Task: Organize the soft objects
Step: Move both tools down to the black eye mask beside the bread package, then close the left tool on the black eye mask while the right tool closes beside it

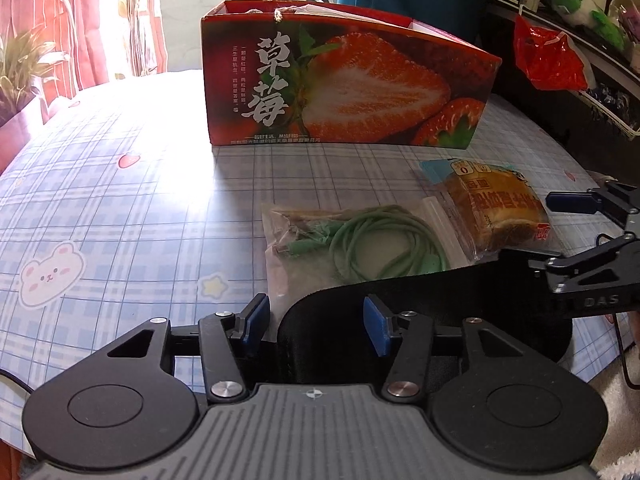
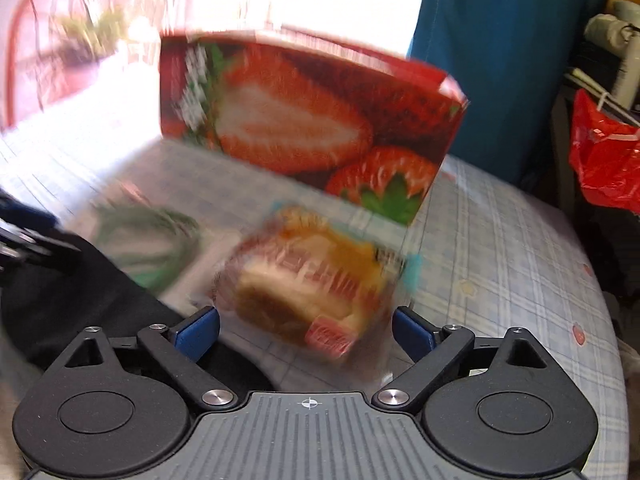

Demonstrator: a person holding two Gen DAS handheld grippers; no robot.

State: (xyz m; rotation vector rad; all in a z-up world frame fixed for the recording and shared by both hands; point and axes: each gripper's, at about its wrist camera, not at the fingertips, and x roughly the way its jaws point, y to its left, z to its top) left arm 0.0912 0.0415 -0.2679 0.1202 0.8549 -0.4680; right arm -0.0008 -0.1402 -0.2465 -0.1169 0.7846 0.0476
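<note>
A strawberry-printed box [image 1: 340,88] stands open-topped on the checked tablecloth [image 1: 120,208]. In front of it lie a wrapped bread [image 1: 496,210], a clear bag with a green cable [image 1: 360,244] and a black cloth [image 1: 440,304]. My left gripper [image 1: 316,324] is open, its jaws either side of the black cloth's near fold. My right gripper [image 2: 306,332] is open, its jaws wide around the near end of the wrapped bread [image 2: 308,280]; it also shows at the right edge of the left wrist view [image 1: 588,224]. The right wrist view is motion-blurred; the box [image 2: 304,120] and cable bag [image 2: 148,244] show there.
A red plastic bag [image 1: 548,58] hangs at the right by dark shelves with a green plush toy [image 1: 580,4]. A blue cloth [image 2: 500,60] hangs behind the box. A potted plant [image 1: 24,76] and red chair stand at the far left. The table edge curves on the right.
</note>
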